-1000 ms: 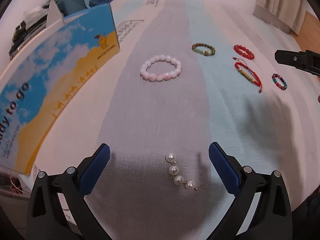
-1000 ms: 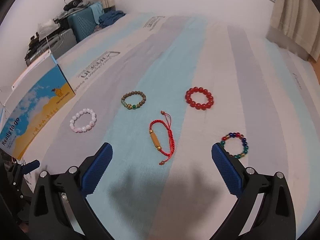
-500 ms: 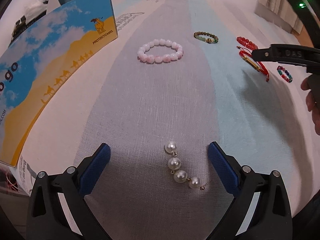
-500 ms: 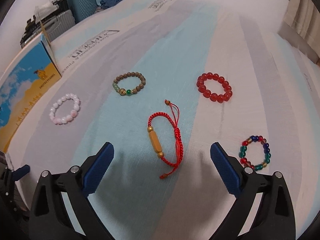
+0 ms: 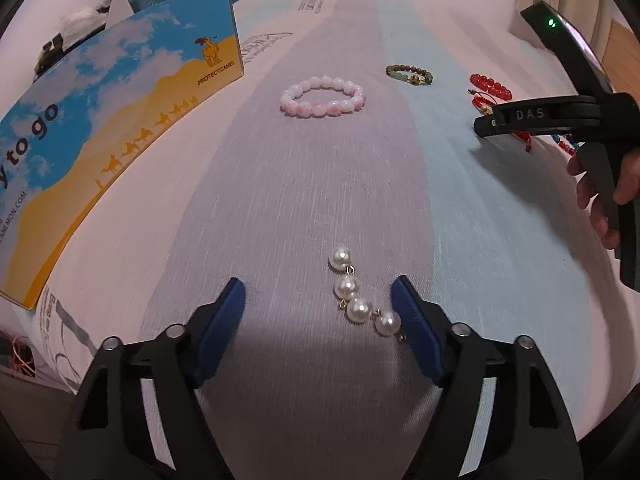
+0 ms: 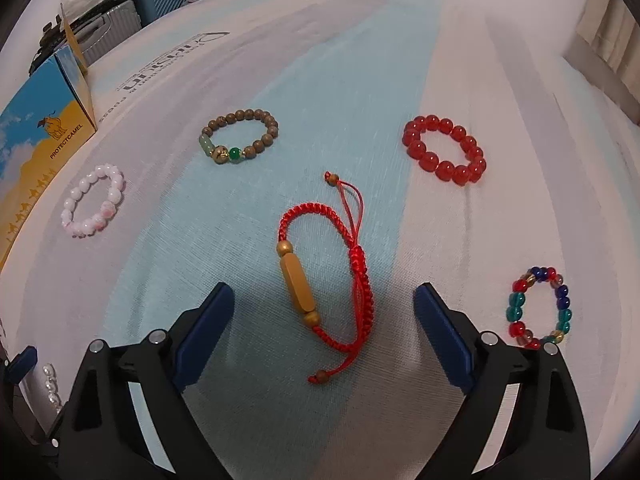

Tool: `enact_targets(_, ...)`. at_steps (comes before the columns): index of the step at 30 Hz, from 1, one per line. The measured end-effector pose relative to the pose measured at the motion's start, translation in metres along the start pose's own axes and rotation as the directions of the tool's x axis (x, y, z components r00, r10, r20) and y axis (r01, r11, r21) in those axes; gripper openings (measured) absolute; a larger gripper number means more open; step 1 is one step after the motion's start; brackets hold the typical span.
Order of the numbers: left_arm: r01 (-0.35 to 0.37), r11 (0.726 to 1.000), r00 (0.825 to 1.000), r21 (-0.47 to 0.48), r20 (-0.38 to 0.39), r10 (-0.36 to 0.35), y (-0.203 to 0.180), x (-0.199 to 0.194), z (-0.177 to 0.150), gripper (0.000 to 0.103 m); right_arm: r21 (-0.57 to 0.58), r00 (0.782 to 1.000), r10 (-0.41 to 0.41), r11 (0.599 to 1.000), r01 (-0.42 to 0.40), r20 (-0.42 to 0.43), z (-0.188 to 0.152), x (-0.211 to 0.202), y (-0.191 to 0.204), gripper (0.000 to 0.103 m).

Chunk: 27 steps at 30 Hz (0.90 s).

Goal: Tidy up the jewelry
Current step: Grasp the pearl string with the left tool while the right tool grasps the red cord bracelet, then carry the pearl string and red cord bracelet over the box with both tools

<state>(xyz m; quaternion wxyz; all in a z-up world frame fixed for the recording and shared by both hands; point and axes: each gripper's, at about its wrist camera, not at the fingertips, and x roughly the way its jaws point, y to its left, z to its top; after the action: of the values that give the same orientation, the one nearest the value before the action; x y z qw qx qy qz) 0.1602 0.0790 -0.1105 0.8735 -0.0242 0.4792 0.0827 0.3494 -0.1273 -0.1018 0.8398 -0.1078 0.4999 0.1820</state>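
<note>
My left gripper (image 5: 318, 300) is open and low over a short string of white pearls (image 5: 362, 298), which lies between its blue pads, nearer the right pad. My right gripper (image 6: 324, 312) is open and straddles a red braided cord bracelet with a gold bead (image 6: 320, 268). A pink bead bracelet (image 5: 322, 96) (image 6: 94, 202), a brown bead bracelet (image 6: 240, 136) (image 5: 409, 74), a red bead bracelet (image 6: 444, 150) (image 5: 490, 86) and a multicoloured bead bracelet (image 6: 538, 308) lie on the striped cloth.
A blue and yellow box printed with camels (image 5: 100, 120) (image 6: 44, 136) stands at the left edge of the cloth. Suitcases and clutter (image 6: 132, 4) are behind it. A curtain (image 6: 612, 28) hangs at the far right. The right gripper's body (image 5: 560, 116) reaches in from the right.
Both grippers have moved forward and down toward the cloth. The left jaws have narrowed around the pearls. The right gripper has come closer over the red cord bracelet.
</note>
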Motion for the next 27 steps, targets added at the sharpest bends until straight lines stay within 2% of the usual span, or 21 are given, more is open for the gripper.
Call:
enact_targets(6,0.012,1.000,1.000,-0.002,-0.006,-0.012,0.000,-0.005,-0.004,0.053,0.020,1.000,0.005,1.000,-0.005,0.008,-0.003,0.000,-0.004,0.076)
enact_targets(10,0.026,1.000,1.000,-0.008,-0.016,-0.026,0.006,-0.009,-0.005,0.038,0.015,1.000,-0.007,1.000,0.006,0.014,-0.004,-0.003,-0.005,0.058)
enact_targets(14,0.034,0.999,0.999,0.005,-0.025,-0.034,0.008,-0.012,-0.006,0.014,0.001,1.000,-0.013,1.000,0.013,0.022,-0.001,-0.007,-0.003,0.032)
enact_targets(15,0.037,0.999,0.999,0.004,-0.028,-0.037,0.009,-0.011,-0.005,0.010,-0.003,1.000,-0.015,1.000,0.015,0.022,0.000,-0.008,-0.002,0.029)
enact_targets(17,0.047,0.999,0.998,0.005,-0.032,-0.047,0.010,-0.012,-0.005,0.010,-0.014,0.999,-0.023,1.000,0.024,0.024,0.001,-0.009,0.001,0.020)
enact_targets(20,0.054,0.999,0.998,0.010,-0.033,-0.053,0.010,-0.015,-0.006,0.010,-0.016,0.999,-0.023,1.000,0.024,0.028,0.002,-0.012,0.002,0.013)
enact_targets(27,0.043,0.999,0.999,0.026,-0.033,-0.042,0.008,-0.017,-0.007,0.010,0.002,0.999,-0.016,1.000,0.016,0.034,0.002,-0.019,-0.003,0.012)
